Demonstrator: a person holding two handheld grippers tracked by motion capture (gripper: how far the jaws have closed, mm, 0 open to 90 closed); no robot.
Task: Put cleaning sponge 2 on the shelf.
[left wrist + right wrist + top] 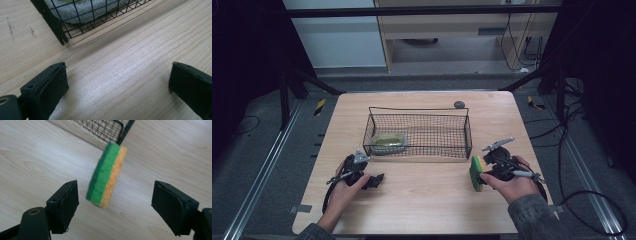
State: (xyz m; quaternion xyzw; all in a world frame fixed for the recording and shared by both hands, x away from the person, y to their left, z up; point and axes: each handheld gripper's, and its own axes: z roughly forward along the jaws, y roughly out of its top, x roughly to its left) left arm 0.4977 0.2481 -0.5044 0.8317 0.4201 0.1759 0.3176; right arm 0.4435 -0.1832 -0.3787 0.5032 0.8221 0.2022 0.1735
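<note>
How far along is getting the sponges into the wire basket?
Done: one greyish pad lies in the wire basket. In hand: the green-and-yellow sponge stands on edge between the open jaws of the right claw, ungripped. Still to do, probably: grip it and drop it in.

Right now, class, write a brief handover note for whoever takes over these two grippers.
Left gripper: open, empty, low over the table by the wire basket.
Right gripper: open; the green-and-yellow sponge is on edge between its jaws, pads clear of it.
Done: one grey sponge lies in the basket's left end.
Left: probably grip the green-and-yellow sponge and put it in the basket.
</note>
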